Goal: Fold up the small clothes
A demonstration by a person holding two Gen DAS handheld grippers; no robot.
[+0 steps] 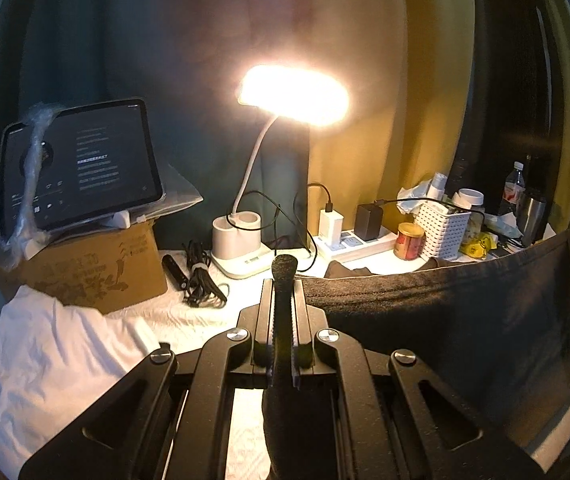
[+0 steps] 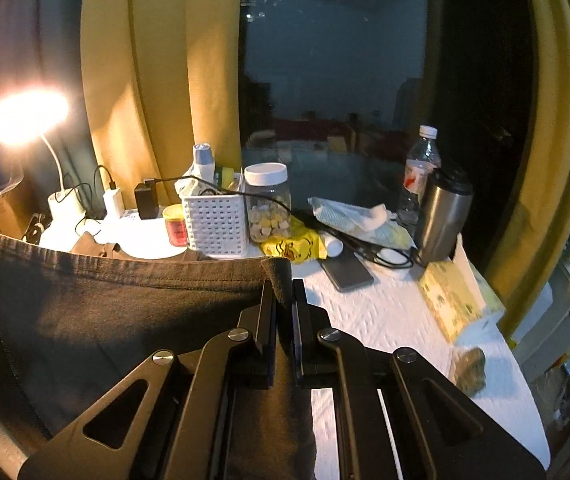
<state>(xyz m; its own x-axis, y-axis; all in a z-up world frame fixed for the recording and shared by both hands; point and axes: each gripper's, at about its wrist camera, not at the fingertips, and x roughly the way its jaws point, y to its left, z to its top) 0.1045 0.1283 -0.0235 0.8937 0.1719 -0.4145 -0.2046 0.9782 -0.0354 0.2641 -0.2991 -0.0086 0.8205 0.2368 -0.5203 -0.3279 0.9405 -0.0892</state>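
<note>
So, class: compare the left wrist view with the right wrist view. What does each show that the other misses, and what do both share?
Only the left wrist view shows the dark-screened tablet on the brown cardboard box and the crumpled white cloth.

Only the right wrist view shows the steel travel mug's full body, the grey phone and the clear white-lidded jar.

Both show the lit white desk lamp, the white perforated basket and the dark grey garment clamped in each hand-held gripper.
</note>
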